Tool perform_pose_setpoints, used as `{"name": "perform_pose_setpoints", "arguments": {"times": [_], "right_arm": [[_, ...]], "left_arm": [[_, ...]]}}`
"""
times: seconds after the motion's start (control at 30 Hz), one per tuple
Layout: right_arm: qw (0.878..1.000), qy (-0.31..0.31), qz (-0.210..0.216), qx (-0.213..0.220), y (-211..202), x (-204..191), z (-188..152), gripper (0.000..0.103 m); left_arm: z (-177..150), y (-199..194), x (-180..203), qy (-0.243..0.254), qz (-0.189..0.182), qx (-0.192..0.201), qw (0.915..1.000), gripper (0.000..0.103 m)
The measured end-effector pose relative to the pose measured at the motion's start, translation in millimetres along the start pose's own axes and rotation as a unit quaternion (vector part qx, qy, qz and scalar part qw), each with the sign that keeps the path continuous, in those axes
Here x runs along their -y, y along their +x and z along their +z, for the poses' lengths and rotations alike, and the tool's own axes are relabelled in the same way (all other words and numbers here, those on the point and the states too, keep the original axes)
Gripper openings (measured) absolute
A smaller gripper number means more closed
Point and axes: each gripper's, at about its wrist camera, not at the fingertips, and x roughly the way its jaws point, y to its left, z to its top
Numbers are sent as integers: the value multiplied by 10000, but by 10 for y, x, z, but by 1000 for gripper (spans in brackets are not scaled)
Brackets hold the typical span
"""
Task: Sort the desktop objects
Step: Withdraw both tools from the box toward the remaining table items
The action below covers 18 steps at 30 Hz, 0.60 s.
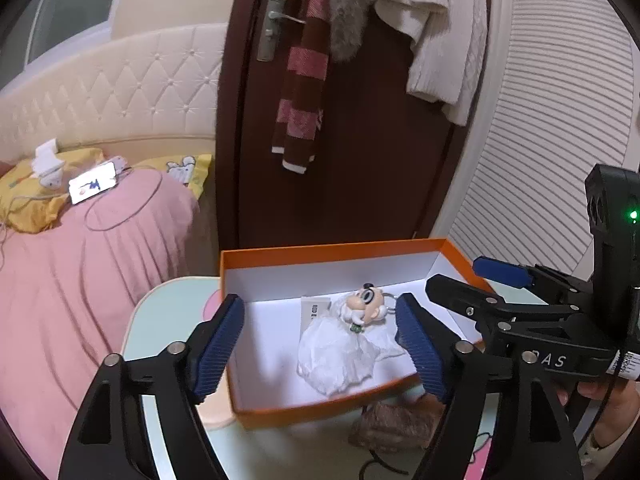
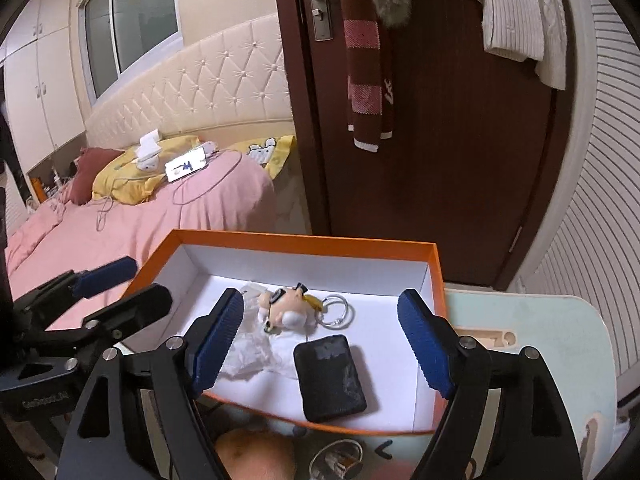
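Note:
An orange box [image 1: 332,248] [image 2: 304,240] with a white inside stands on the small table. In it lie a crumpled white tissue [image 1: 340,356] [image 2: 252,356], a cartoon-figure keychain [image 1: 366,306] [image 2: 286,306] with a metal ring [image 2: 338,312], and a black pouch [image 2: 330,376] that only the right wrist view shows. My left gripper [image 1: 320,308] [image 2: 146,278] is open over the box's left part, nothing between its pads. My right gripper [image 2: 320,300] [image 1: 460,276] is open over the box's near side, above the pouch and keychain, touching neither.
A brown fuzzy item [image 1: 392,424] and a small round item [image 2: 340,460] lie on the pale green table [image 1: 160,320] in front of the box. A pink bed [image 1: 80,280] with a phone [image 1: 94,186] is at left, a dark door [image 1: 360,160] behind.

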Motion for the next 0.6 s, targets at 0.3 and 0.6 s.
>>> {"name": "perform_pose_setpoints", "arguments": {"times": [0.3,0.6], "right_arm": [[9991,209,52,358,-427,206,-126,80],[9985,471,276,16,-674,377,-561,80]], "left_arm": [[-235,-372,-175,-243,242,-9,9994,86],[-706,-588,3,-232,-63,-470,9986,86]]}}
